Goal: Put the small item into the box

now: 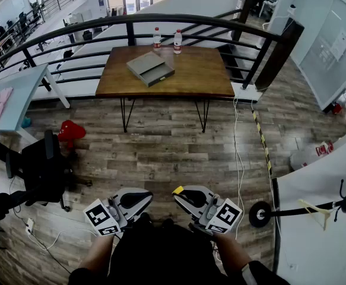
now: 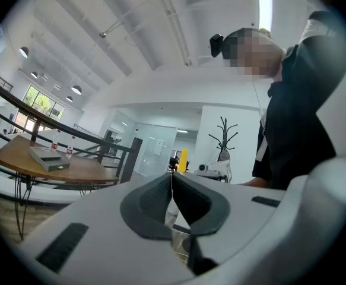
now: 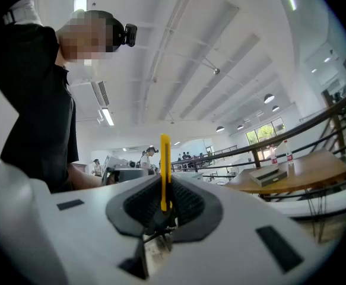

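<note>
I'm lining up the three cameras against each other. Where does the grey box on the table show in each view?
Head view: the grey box is at upper centre, on the wooden table.
Left gripper view: far left, around mid-height.
Right gripper view: right of centre, below mid-height.
Shared landmark: the two water bottles standing on the table near it.

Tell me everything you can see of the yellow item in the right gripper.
The yellow item is a thin, flat strip seen edge-on, plain yellow and plastic-looking. It stands upright, clamped between the dark ribbed pads of the right gripper, with its upper end poking out beyond the jaw tips. In the head view only a small yellow end shows at the gripper's tip. Nothing else touches it. What kind of thing it is cannot be told.
</note>
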Demonstrator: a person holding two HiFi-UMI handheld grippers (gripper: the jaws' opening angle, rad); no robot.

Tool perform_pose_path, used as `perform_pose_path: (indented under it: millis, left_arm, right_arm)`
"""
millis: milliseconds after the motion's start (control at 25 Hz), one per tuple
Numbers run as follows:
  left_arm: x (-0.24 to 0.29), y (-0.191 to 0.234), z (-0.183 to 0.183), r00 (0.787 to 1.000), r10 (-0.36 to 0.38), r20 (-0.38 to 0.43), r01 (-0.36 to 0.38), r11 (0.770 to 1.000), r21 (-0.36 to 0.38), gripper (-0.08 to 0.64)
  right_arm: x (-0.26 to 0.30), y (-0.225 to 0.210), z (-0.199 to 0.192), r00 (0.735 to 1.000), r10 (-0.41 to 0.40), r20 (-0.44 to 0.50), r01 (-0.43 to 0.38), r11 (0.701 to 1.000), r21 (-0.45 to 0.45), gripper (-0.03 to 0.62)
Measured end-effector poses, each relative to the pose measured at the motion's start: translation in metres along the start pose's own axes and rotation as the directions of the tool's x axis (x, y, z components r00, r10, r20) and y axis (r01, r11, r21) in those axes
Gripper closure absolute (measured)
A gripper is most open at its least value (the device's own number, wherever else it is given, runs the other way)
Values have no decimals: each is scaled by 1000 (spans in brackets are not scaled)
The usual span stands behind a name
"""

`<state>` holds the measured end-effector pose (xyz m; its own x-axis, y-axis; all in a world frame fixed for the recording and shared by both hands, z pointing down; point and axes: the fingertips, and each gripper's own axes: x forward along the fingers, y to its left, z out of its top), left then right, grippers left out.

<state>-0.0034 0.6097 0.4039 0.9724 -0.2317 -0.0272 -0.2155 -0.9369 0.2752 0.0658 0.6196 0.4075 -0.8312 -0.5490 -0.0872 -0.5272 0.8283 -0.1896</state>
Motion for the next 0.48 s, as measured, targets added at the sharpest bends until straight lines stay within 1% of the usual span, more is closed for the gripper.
perform_pose_path:
  millis: [240,360,480]
  left_arm:
    - [4,-4,-2,1000,-8,-16,8,1000,-4,544]
    - [2,-7,-1,1000,-3,-11,3,1000,-9,543]
    - [0,-11,-4,1000,5,-28,-4,1000,2,543]
  right_arm:
    - [-5,1,-4,1000,3,0,-3,1000,12,538]
    - [-10,3,-6,1000,4,-2,-4,1000,12,538]
    - [-13,5,-7,1000,8,-1,-8,1000,7,538]
